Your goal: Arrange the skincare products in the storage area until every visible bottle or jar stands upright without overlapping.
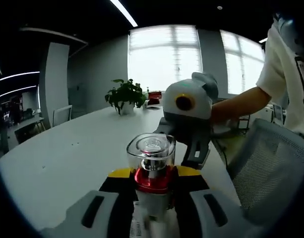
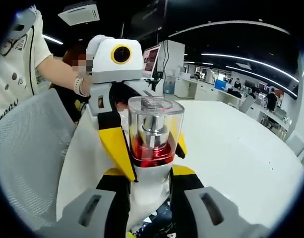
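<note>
Both grippers apparently clamp clear-capped red bottle.

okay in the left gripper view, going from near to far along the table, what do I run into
Left claw → clear-capped bottle it grips → right claw → potted plant at the far end of the white table.

Each gripper has grey housings with black slots and black jaws tipped yellow. The other gripper carries a white rounded body. The person wears a cream short-sleeved shirt with dark printed marks and a wristband.
</note>
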Motion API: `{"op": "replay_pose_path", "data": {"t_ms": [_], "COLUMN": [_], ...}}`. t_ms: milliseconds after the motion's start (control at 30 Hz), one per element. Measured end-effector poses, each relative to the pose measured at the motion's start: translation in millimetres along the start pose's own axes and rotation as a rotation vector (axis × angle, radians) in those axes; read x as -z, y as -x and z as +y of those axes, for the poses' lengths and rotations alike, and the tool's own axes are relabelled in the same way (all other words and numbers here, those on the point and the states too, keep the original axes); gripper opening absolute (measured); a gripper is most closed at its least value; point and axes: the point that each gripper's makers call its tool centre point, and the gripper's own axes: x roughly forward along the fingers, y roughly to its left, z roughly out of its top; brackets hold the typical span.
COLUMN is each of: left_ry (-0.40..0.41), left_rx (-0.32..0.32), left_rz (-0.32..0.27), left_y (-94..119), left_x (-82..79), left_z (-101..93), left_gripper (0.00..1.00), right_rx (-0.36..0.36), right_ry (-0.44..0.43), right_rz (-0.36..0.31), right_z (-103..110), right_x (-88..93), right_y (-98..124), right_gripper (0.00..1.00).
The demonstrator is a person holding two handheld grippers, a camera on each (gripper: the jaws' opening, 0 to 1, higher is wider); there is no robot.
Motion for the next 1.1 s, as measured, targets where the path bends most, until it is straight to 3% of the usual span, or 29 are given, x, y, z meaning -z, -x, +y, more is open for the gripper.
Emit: {"op": "replay_pose_path", "data": {"t_ms": [567,833,1100], "left_ry": [0.02,0.031,0.046], "left_rx": [-0.085,-0.085,-0.083], "left_rz": [-0.005,-0.009,-0.007], "left_y": [-1.8,-3.2,-1.7], "left_x": [0.4,0.6,1.3], "left_z": [20.2,22.5,22.1], "left_gripper": [0.25,0.26,0.26], "right_rx": [-0.078,-0.065,-0.053], "right_ry": [0.035,0.0,0.021], "right_rz": [0.003,0.008,0.017], "right_z": [-13.0,-13.7,-9.0], "right_x": [-0.4,-0.1,-2.6], "right_y": [-7.3,-3.7,-5.8], "right_gripper": [0.3,0.37,0.37]}}
